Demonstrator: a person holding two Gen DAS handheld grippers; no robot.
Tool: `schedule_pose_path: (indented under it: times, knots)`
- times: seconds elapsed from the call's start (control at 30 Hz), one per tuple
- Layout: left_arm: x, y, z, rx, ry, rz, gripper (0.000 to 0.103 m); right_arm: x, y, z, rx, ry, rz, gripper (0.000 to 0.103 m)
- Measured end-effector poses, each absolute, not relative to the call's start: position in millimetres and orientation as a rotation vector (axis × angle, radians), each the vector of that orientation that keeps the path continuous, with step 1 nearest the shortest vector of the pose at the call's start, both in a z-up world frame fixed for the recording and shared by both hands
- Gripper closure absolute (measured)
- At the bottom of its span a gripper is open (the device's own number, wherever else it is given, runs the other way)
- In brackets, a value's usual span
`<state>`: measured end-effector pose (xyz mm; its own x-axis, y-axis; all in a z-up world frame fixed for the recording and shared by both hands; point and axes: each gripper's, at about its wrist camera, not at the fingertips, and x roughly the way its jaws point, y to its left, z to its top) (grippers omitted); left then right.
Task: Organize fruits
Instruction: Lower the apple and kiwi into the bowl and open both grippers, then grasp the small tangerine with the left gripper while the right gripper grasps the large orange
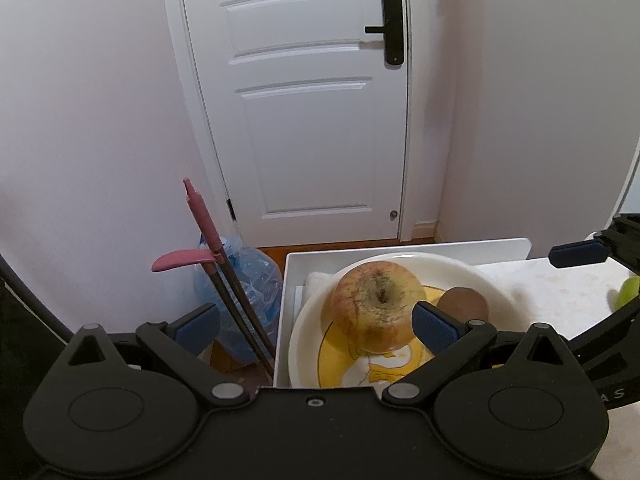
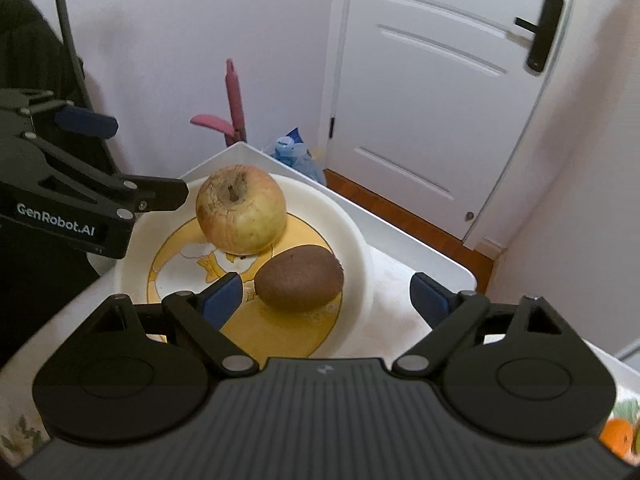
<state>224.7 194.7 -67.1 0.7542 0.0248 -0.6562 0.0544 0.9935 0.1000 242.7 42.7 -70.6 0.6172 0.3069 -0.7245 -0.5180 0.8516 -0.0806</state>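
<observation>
My left gripper (image 1: pixel 316 330) hangs released at the left rim of the white bowl (image 2: pixel 360 240), its blue pads wide apart and nothing between them; one pad sits just in front of the apple (image 2: pixel 241 209) without pressing on it. The apple lies in the bowl's far left part, stem hollow up, its skin wrinkled and browned near the top, so I judge it soft. The kiwi (image 2: pixel 299 278) lies just right of it and nearer to me, on the yellow picture at the bowl's bottom, the two fruits close or barely touching. My right gripper (image 2: pixel 326 296) is released as well, jaws as wide as they go, the kiwi lying ahead of them and between their lines but gripped by neither pad. The bowl rests inside a white tray (image 2: pixel 440 256) on the pale surface (image 1: pixel 560 292); a green fruit (image 1: pixel 628 290) shows at the far right edge of the left view.

Risks, as I judge them: the bowl's inside slopes, so a knock from either pad could roll the round apple into the kiwi. Both grippers crowd the same bowl and could collide. The tray sits at the surface's edge, above the floor and a water jug (image 1: pixel 240 300), so a shoved bowl or escaped fruit could drop
</observation>
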Motion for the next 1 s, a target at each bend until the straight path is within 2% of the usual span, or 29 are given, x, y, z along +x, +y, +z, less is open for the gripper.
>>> schedule_pose_path:
  times: [0.5, 1.0]
  knots:
    - [171.0, 159.2, -24.1, 0.099, 0.674, -0.048, 0.0, 168.4, -45.6, -13.7, -0.11, 0.752, 0.322, 0.0]
    - [85.5, 52.4, -2.9, 0.087, 0.645, -0.012, 0.0, 84.9, -185.6, 2.4, -0.09, 0.757, 0.287, 0.0]
